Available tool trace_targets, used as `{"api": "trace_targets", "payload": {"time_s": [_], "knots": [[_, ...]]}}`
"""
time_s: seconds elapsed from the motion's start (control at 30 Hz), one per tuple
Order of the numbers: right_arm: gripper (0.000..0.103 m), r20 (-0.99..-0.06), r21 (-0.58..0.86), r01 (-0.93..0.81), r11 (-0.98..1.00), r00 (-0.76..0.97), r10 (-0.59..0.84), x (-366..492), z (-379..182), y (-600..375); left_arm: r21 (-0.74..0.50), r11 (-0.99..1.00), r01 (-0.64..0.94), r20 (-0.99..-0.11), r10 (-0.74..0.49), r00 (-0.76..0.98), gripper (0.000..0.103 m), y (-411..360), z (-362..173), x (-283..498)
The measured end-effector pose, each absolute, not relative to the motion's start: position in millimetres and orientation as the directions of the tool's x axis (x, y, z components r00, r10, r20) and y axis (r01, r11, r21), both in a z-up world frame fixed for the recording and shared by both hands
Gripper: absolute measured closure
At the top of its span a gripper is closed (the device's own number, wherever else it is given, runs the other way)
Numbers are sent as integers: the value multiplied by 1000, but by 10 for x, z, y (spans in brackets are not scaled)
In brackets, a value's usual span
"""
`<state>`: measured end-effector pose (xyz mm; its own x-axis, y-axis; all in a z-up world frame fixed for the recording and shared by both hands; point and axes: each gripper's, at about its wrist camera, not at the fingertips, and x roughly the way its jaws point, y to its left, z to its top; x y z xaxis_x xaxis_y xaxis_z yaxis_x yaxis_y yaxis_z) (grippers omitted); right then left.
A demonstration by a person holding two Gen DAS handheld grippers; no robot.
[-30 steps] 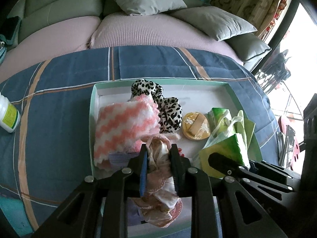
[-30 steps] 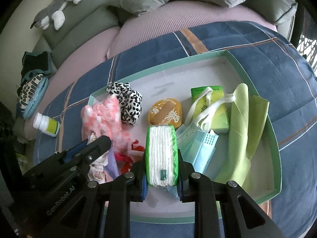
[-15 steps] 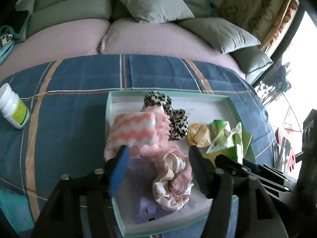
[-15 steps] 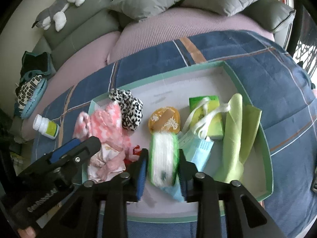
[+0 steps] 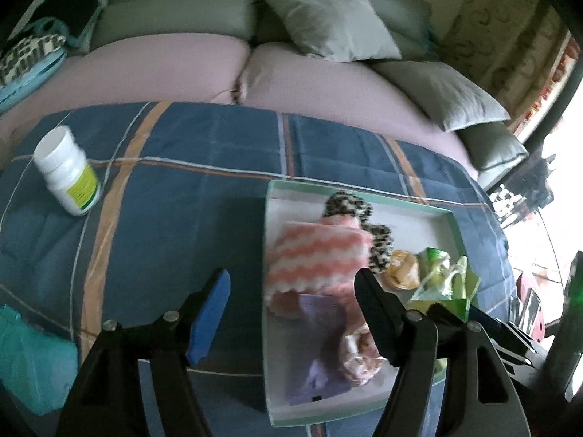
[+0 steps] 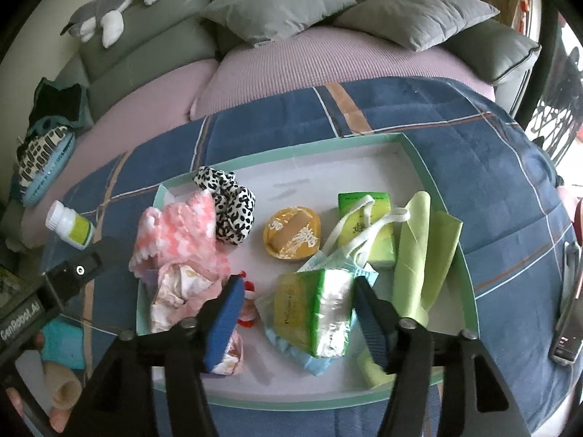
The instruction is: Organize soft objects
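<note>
A mint-rimmed white tray on a blue plaid blanket holds soft things. A green tissue pack lies on a blue face mask, between the open jaws of my right gripper. A floral scrunchie, a pink-white knit cloth and a leopard scrunchie lie at the tray's left. My left gripper is open and empty, above the tray's left edge.
A yellow round pouch, a second green pack and a light green cloth lie in the tray. A white pill bottle lies on the blanket to the left. Grey pillows sit behind. A metal clip lies right.
My left gripper opened, let go of the floral scrunchie in the tray and drew back to the left. My right gripper opened and released the tissue pack onto the face mask.
</note>
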<state>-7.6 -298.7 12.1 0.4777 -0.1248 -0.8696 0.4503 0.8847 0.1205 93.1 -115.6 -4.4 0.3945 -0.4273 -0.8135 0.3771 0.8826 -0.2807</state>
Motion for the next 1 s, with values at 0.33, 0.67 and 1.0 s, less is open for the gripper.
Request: {"api": "trace_targets", "payload": {"time_s": [0.33,0.67,1.0], "knots": [[0,-865,58,466,883,465,-188,-87,96,-2956,-225,930,289,-801,-346,488,10,-890,-52,1012],[0,-867,39,463,885,457,-201,-147,92,-2854,-182,960,212,-784,-272,558,0,-617,-11,961],[0,-856,26,458,888,469,-217,-318,202,-2710,-84,976,200,-793,-187,579,0,-457,-15,663]]}}
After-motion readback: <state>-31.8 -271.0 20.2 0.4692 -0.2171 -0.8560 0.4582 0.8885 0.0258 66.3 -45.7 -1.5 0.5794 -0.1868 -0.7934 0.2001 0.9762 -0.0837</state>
